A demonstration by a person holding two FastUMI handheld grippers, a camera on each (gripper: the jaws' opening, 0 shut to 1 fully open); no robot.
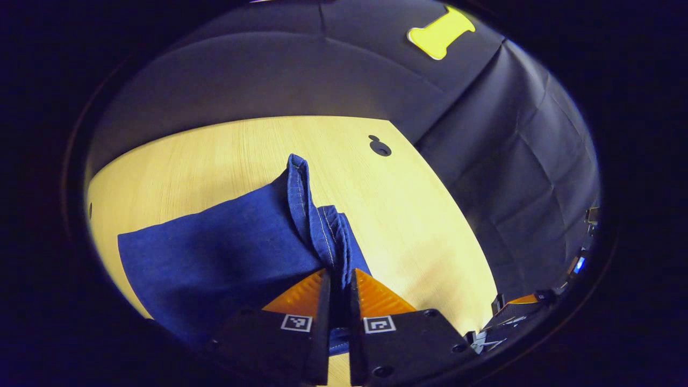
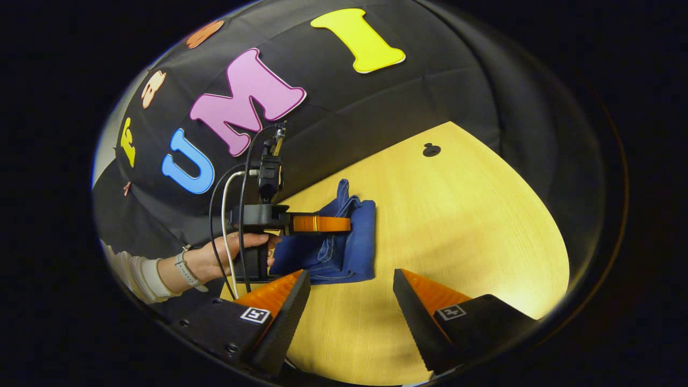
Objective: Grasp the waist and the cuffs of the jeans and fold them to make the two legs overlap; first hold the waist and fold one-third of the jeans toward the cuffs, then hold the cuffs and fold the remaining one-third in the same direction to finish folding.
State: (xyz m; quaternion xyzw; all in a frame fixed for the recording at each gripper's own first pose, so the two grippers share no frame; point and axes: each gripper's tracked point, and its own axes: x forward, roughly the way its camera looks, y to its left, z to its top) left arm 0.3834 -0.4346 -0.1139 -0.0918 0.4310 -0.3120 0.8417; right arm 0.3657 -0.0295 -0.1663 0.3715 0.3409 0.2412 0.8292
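The left gripper (image 1: 338, 282) pinches a bunched edge of the blue jeans (image 1: 226, 252), which lie folded on the wooden surface (image 1: 419, 226). Its fingers hide the part it holds, so waist or cuff is hard to tell. The right gripper (image 2: 352, 293) is wide open, holding nothing, near the jeans

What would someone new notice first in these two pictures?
The blue jeans, bunched into a folded pile on the pale wooden table, with the left gripper pinching a raised hem. In the right gripper view, the right gripper hangs open above bare tabletop, and a hand holds the other tool.
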